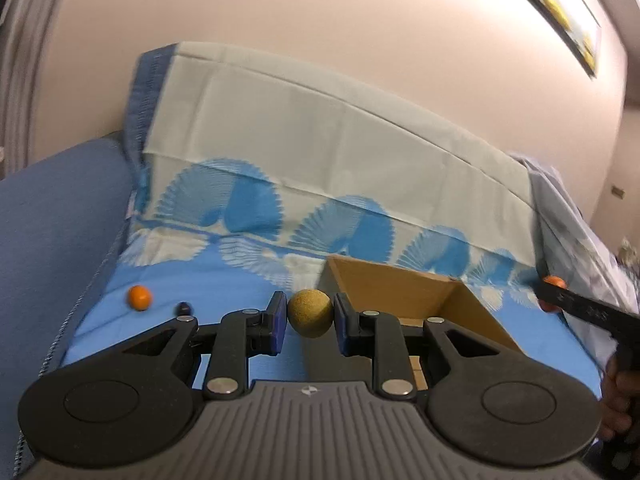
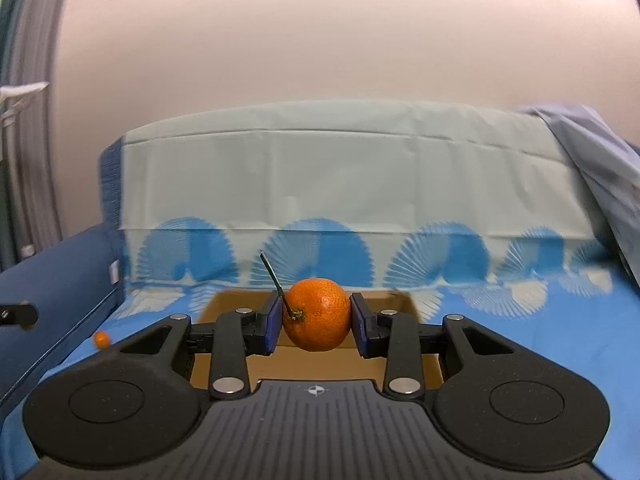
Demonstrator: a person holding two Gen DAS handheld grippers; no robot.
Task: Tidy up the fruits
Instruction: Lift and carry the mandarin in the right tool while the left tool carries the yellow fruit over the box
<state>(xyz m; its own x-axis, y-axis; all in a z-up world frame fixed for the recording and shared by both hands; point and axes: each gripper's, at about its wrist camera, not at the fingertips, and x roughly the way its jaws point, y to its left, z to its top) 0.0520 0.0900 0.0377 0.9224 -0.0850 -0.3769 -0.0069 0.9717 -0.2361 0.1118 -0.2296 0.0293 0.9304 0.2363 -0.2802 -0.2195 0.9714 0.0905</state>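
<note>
My left gripper (image 1: pixel 310 318) is shut on a small round tan-yellow fruit (image 1: pixel 310 312), held up beside the left wall of an open cardboard box (image 1: pixel 404 284) on the blue bed sheet. The right gripper (image 2: pixel 316 316) is shut on an orange mandarin (image 2: pixel 318 314) with a thin green stem, held over the near part of the same cardboard box (image 2: pixel 236 300). In the left wrist view the right gripper's arm and its mandarin (image 1: pixel 554 280) show at the far right. A small orange fruit (image 1: pixel 139 297) and a dark small fruit (image 1: pixel 183 307) lie on the sheet to the left.
A blue sofa arm (image 1: pixel 52 232) bounds the left side. A pale cloth with blue fan prints (image 1: pixel 320 152) covers the backrest behind the box. A crumpled grey-blue fabric (image 2: pixel 592 148) lies at the right. A person's hand (image 1: pixel 618 400) holds the right gripper.
</note>
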